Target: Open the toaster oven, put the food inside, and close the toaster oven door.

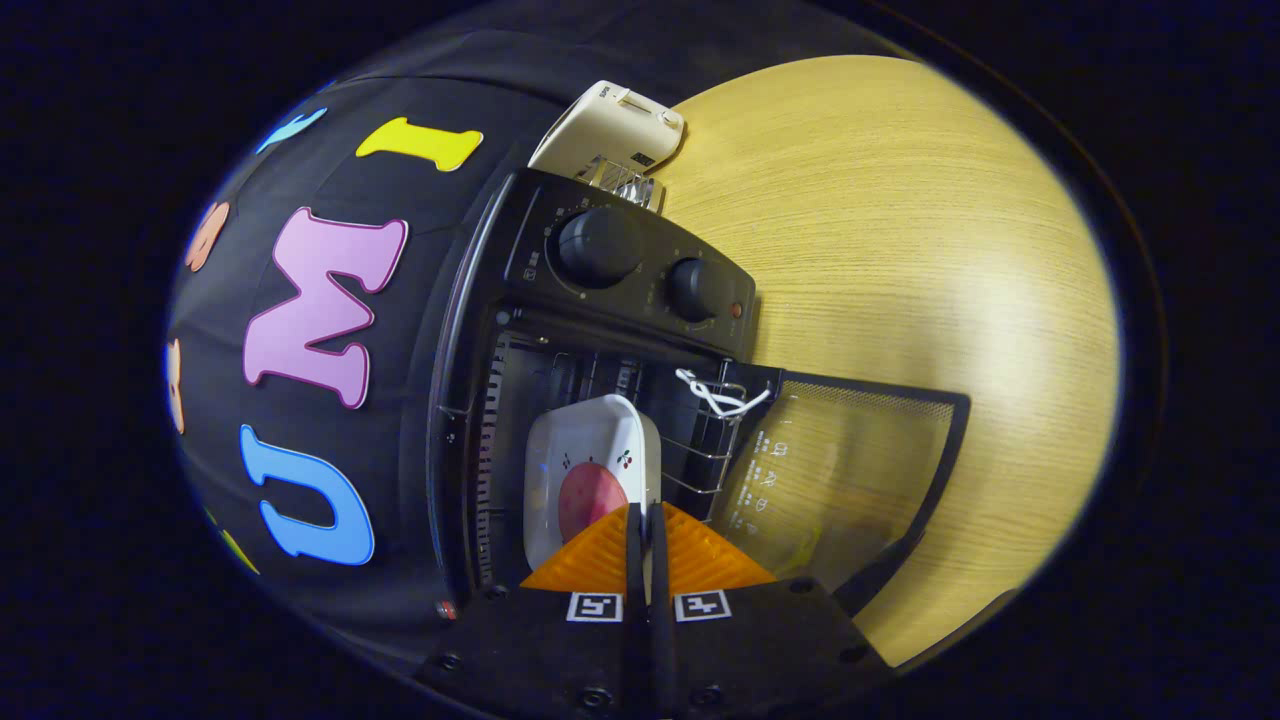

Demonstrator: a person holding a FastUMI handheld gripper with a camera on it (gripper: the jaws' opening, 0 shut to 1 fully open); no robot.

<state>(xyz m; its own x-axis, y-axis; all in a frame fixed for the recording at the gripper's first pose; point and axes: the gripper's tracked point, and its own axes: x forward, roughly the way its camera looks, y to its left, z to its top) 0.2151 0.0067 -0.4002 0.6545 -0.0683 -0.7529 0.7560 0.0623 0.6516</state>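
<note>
The claw has two orange fingers, and they are pressed close together with just a thin dark line between them. The right rim of a white plate runs right into that thin line, so the claw looks like it is pinching the plate's edge — though how hard both fingers press is tough to tell. The plate has little red cherries painted on it, and a round pink slice of food lies on it, just ahead of the fingers at about 11 o'clock from the tips. The plate sits inside the black toaster oven, in its open mouth, with the dark side wall of the oven at 9 o'clock from it. A shiny wire rack is at 3 o'clock from the plate, and a white string is tied in a loop on the rack at about 1 o'clock from the plate. The oven door is swung wide open and lies out over the bench at 3 o'clock from the plate — it has glass that lets the wood show through. Beyond the plate, at 12 o'clock, the oven's front panel has two round black knobs, a big knob and a smaller knob just beside it. Farther off, past the knobs, a white box-like gadget rests on the pale wooden bench.
</note>
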